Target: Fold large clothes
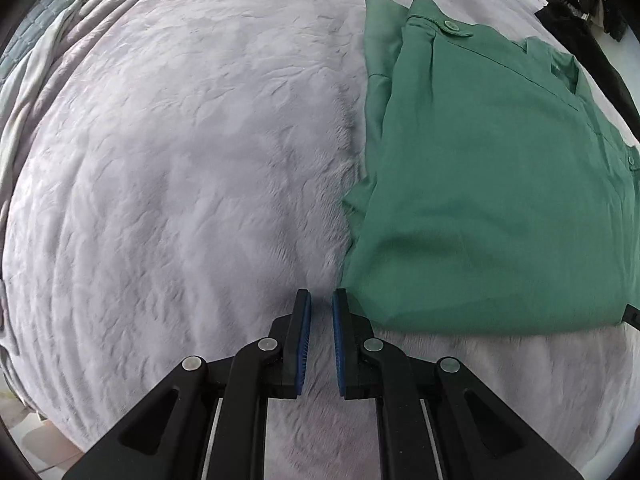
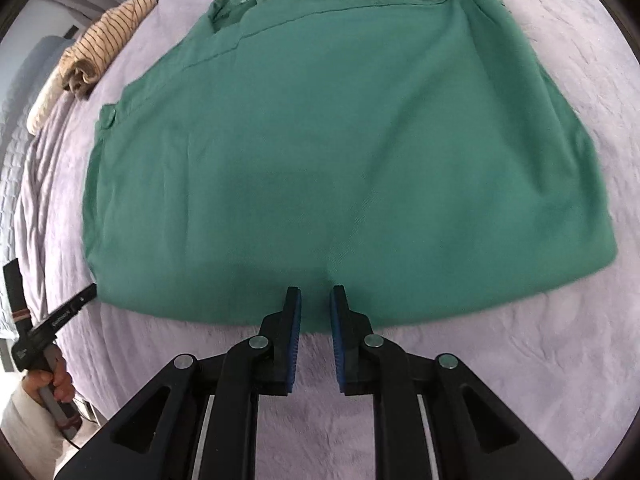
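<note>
Green shirt (image 2: 344, 152) lying flat on the bed (image 2: 480, 380), already folded into a broad panel, filling the centre of the right wrist view; collar and buttoned tabs toward the top of frame, smooth folded edge toward the bottom. Long axis judged to run left to right across that view, though fisheye bend makes this uncertain.

Right gripper (image 2: 316, 308) poised over the near edge, about midway along it; fingers slightly parted, nothing pinched, no cloth caught between the blue pads (image 2: 295, 344). Clearly the nearer hand for the next fold.

Left gripper (image 1: 321, 312) off the shirt's lower left corner in its own view, over bare cover, garment spreading toward the upper right; fingers nearly pressed together, a thin gap showing, holding nothing. Also seen at the lower left of the right view, gripped by a hand (image 2: 56, 380).

Bed cover pale lilac and plush, faintly wrinkled. Striped rolled garment (image 2: 108, 36) at upper left, well apart from the shirt. Dark objects beyond the bed at upper right of the left view, too unclear to name.
</note>
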